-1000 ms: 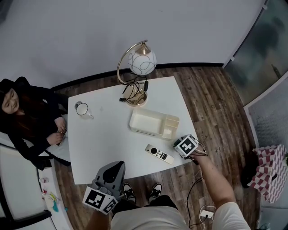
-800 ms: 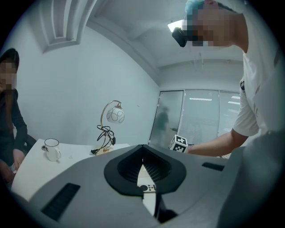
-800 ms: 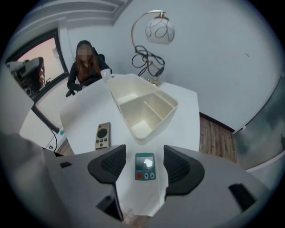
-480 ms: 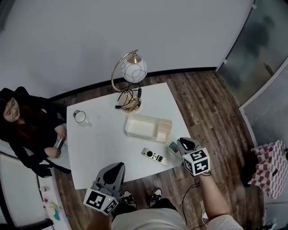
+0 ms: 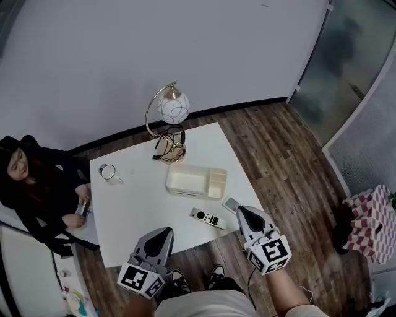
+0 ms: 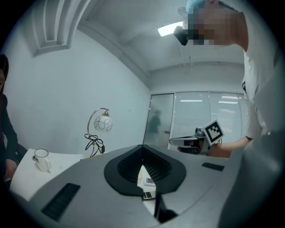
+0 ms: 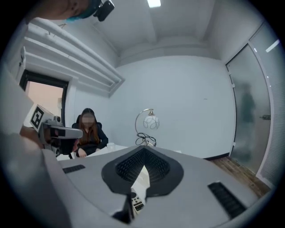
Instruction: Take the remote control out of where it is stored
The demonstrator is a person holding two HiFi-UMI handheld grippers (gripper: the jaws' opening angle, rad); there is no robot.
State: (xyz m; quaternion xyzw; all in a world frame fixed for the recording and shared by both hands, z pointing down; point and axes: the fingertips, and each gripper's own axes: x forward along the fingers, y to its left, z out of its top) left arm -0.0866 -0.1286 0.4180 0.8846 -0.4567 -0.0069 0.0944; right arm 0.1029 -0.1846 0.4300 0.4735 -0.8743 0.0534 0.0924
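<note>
Past each pair of jaws only a sliver of the remote control [image 5: 207, 218] shows; the small flat thing [image 5: 232, 204] beside it I can't identify. The left gripper [image 5: 162, 233] and right gripper [image 5: 242, 212] hover by the white table's [image 5: 136, 204] near edge, jaws pressed together, empty; the slim white remote lies on bare tabletop, just outside the cream compartmented tray [image 5: 189, 181].

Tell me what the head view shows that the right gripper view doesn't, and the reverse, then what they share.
Only the head view: the checkered cloth on the floor and the wearer's shoes. Only the right gripper view: the ceiling light. Both: the lamp, the remote lying on the table, and the seated person.
</note>
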